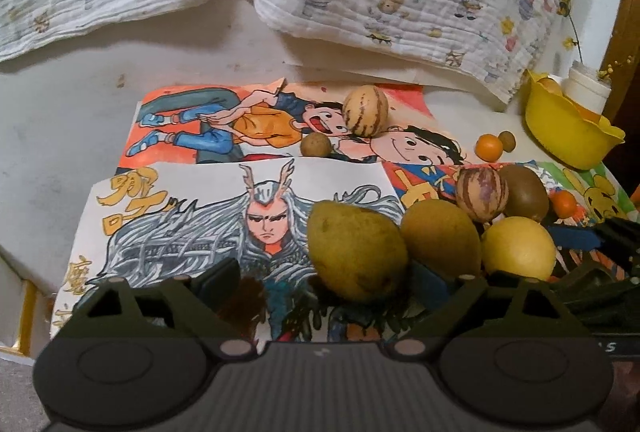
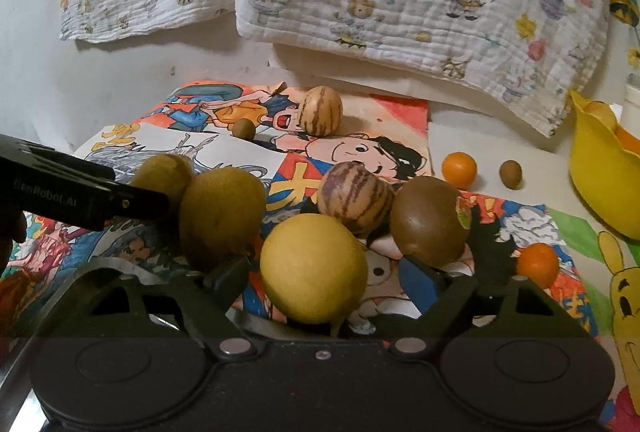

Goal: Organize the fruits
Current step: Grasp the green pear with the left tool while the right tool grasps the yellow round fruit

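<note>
Trouble looms: right tongs (image 2: 324, 282) gape around the yellow lemon (image 2: 314, 268), gripping nothing, left tongs (image 1: 326, 278) likewise beside the pear (image 1: 356, 252), so off-centre squeezes could scatter neighbours

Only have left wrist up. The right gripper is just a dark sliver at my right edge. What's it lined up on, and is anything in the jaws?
Observer: The right gripper is open, with the yellow lemon between its fingers. There is a gap on each side, so neither pad is on it.
Operator: Kiwi next to that lemon, anything on the side I can't see?
Observer: Yes, a small sticker on its right flank. It shows only in the right wrist view.
</note>
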`<state>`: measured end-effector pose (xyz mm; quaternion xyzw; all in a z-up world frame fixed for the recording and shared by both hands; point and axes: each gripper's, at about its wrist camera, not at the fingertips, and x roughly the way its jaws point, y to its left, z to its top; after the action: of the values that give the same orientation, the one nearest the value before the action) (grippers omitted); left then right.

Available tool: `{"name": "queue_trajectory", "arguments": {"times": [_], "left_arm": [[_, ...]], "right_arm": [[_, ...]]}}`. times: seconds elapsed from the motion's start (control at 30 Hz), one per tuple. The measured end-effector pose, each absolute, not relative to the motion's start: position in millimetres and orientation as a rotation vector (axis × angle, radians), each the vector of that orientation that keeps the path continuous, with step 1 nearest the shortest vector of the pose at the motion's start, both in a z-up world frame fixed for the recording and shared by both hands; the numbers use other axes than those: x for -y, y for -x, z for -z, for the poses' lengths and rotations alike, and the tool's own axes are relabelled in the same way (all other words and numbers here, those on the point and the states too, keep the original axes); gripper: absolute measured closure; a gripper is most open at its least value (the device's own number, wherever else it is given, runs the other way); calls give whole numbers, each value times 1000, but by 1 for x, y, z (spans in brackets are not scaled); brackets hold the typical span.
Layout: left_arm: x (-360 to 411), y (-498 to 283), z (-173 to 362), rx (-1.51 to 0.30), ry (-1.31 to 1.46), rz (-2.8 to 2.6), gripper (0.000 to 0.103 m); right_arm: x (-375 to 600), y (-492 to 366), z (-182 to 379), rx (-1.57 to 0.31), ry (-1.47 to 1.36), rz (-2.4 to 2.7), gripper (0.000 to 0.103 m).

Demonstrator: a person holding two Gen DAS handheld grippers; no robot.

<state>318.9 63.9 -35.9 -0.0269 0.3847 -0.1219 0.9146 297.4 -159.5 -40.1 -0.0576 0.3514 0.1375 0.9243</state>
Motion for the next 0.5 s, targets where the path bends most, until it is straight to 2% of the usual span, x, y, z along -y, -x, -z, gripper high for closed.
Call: {"name": "queue_trajectory", "arguments": {"times": [0.5], "left_arm": [[-66, -341, 46, -788, 123, 317, 17]], "right_arm": [[157, -308, 54, -751, 86, -290, 22]]}}
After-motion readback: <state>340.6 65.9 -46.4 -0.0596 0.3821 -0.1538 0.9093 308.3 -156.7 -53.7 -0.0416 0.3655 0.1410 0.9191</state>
